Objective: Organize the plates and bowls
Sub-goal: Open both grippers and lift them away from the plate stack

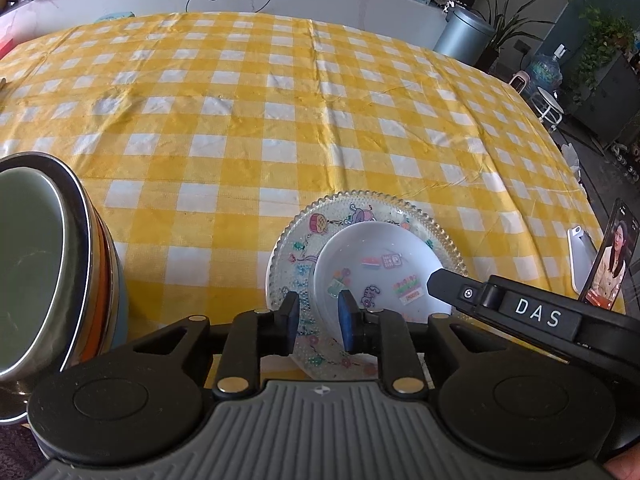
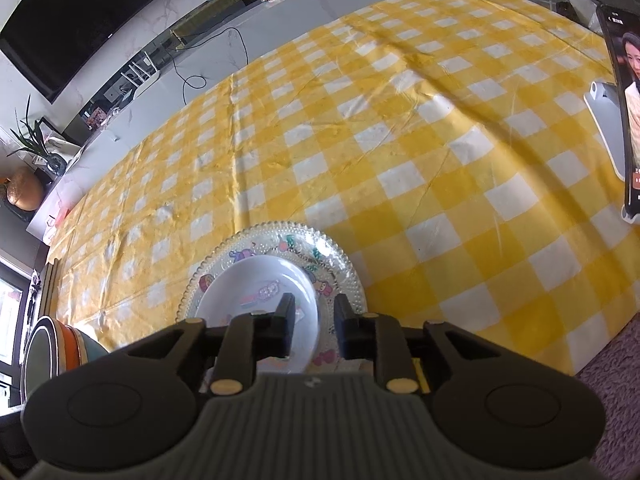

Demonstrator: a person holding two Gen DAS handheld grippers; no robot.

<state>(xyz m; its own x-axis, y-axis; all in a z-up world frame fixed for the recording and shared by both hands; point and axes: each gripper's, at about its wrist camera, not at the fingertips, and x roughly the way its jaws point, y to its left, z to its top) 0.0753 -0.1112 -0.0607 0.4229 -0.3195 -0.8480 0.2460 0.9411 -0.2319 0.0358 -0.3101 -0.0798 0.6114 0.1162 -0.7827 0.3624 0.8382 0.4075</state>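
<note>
Nearest in the left wrist view, the left gripper [image 1: 318, 322] stands with its jaws a little apart, straddling the near-left rim of the white plate [image 1: 380, 272]; the blue pads [image 1: 347, 320] sit either side of that rim with gaps visible, so no grip is evident. The right gripper [image 2: 311, 326] likewise has its jaws slightly parted, one finger over the plate's well and the other outside its right rim, pads clear of it. The white plate [image 2: 260, 300] is round, so it has no long axis; it lies face up, stickers showing, on the larger clear beaded plate [image 1: 360, 208], offset toward the near right of it. Both rest near the near edge of the yellow checked tablecloth [image 1: 240, 120]. To the left stands a stack of bowls [image 1: 48, 264], well apart from the plates. At the right edge a phone [image 1: 610, 256] leans on a stand. Farther off, the cloth lies bare to its far edge
</note>
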